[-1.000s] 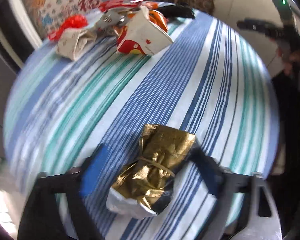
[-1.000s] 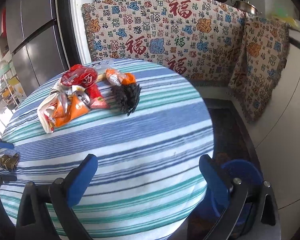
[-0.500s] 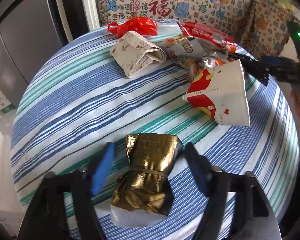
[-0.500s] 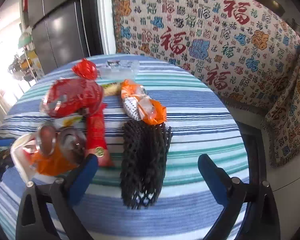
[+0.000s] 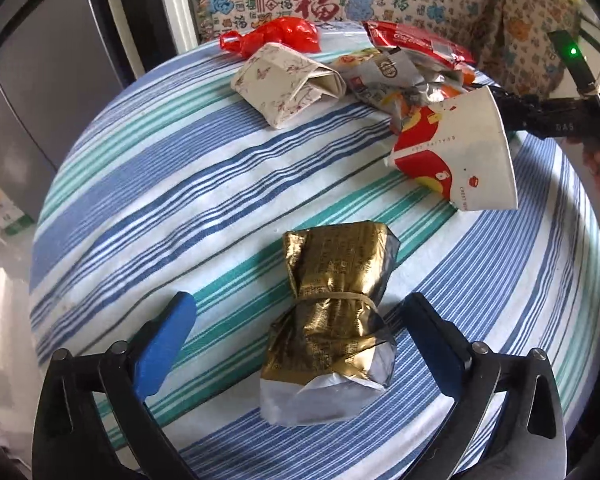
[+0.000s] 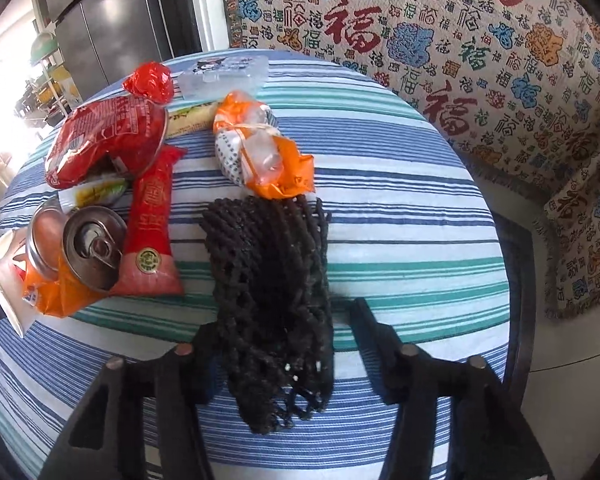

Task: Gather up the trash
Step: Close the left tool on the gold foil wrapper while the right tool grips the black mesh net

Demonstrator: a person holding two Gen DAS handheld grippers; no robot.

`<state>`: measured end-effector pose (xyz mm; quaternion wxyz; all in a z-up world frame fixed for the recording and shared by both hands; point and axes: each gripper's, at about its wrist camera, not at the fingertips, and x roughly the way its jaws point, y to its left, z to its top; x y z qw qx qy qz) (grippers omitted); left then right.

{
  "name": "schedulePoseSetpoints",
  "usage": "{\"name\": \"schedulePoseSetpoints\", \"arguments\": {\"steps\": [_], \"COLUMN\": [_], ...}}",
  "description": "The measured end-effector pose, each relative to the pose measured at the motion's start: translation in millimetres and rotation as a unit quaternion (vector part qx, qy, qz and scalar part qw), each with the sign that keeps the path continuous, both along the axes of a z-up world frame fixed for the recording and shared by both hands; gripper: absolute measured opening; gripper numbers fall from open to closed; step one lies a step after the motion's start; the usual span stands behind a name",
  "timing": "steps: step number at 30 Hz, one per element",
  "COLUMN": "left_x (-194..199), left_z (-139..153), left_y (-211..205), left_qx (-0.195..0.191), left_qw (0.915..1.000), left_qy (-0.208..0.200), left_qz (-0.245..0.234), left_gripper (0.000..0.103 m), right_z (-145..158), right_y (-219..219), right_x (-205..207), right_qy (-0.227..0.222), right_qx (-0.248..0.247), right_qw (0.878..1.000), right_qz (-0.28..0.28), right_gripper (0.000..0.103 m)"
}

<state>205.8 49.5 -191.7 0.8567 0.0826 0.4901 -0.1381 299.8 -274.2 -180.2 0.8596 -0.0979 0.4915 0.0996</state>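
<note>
A crumpled gold foil wrapper [image 5: 332,320] tied with a rubber band lies on the striped tablecloth [image 5: 172,184]. My left gripper [image 5: 300,332] is open with its blue fingers on either side of the wrapper, not touching it. A black foam net [image 6: 272,300] lies on the cloth in the right wrist view. My right gripper [image 6: 284,336] is open and straddles the net's near end. The right gripper also shows at the right edge of the left wrist view [image 5: 548,116].
A pile of trash lies beyond: a flattened paper cup [image 5: 456,152], a folded patterned paper packet [image 5: 288,84], a red bag [image 5: 284,34], a crushed can [image 6: 92,248], red snack bags [image 6: 108,140], an orange wrapper [image 6: 260,156]. A patterned cloth [image 6: 460,40] hangs behind the round table.
Both grippers have come in low over the table. The left one now sits around the gold wrapper; the right one has moved forward until it straddles the black net.
</note>
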Motion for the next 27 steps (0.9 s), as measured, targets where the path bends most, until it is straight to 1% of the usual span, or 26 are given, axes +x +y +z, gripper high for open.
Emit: {"name": "schedulePoseSetpoints", "arguments": {"steps": [2,4,6,8,11,12,13,14,15,16,18,22,23,24,25,26,27], "left_x": [0,-4,-13,-11,-10,-11,-12,-14,-15,-17,-18,-17,-17,-17,-20,-20,-19], "left_z": [-1,-2,-2,-1,1,3,6,10,14,16,17,8,7,5,5,6,6], "left_y": [-1,0,2,1,3,3,3,3,1,0,-5,-16,-17,-19,-20,-19,-18], "left_qx": [-0.001,-0.006,-0.008,-0.005,-0.005,-0.009,-0.014,-0.016,-0.018,-0.020,-0.020,-0.010,-0.010,-0.009,-0.011,-0.018,-0.019], "left_qw": [1.0000,0.9998,0.9994,0.9998,0.9997,0.9996,0.9993,0.9990,0.9985,0.9980,0.9976,0.9978,0.9978,0.9978,0.9977,0.9975,0.9974], "left_qy": [-0.002,-0.017,-0.031,-0.021,-0.021,-0.025,-0.033,-0.043,-0.052,-0.059,-0.064,-0.058,-0.057,-0.056,-0.057,-0.059,-0.060], "left_qz": [0.001,0.009,0.008,0.003,0.013,0.011,0.006,0.001,-0.003,-0.009,-0.019,-0.030,-0.032,-0.033,-0.034,-0.036,-0.035], "left_gripper": [0.103,0.103,0.103,0.103,0.102,0.101,0.100,0.097,0.094,0.093,0.088,0.079,0.072,0.062,0.057,0.045,0.041], "right_z": [1,4,9,11,4,1,-4,-5,-6,-7,-9,-8,-8,-8,-8,-8,-8], "right_y": [0,1,5,10,15,15,14,13,10,7,5,5,5,3,4,6,7], "right_x": [2,2,0,-2,-1,0,0,-3,-4,-6,-9,-8,-9,-8,-8,-10,-11], "right_qy": [0.003,0.001,-0.010,-0.027,-0.046,-0.046,-0.045,-0.055,-0.064,-0.079,-0.094,-0.095,-0.095,-0.096,-0.097,-0.099,-0.100], "right_qx": [-0.012,-0.016,-0.014,-0.016,-0.018,-0.010,0.005,0.022,0.027,0.030,0.039,0.039,0.038,0.035,0.030,0.024,0.021], "right_qw": [1.000,1.000,1.000,0.999,0.998,0.998,0.998,0.997,0.997,0.996,0.995,0.995,0.995,0.995,0.995,0.995,0.994], "right_qz": [0.004,0.011,0.023,0.030,0.034,0.038,0.042,0.045,0.038,0.029,0.023,0.021,0.021,0.022,0.023,0.023,0.024], "right_gripper": [0.061,0.061,0.063,0.071,0.071,0.068,0.042,0.034,0.031,0.024,0.022,0.020,0.020,0.020,0.020,0.020,0.020]}}
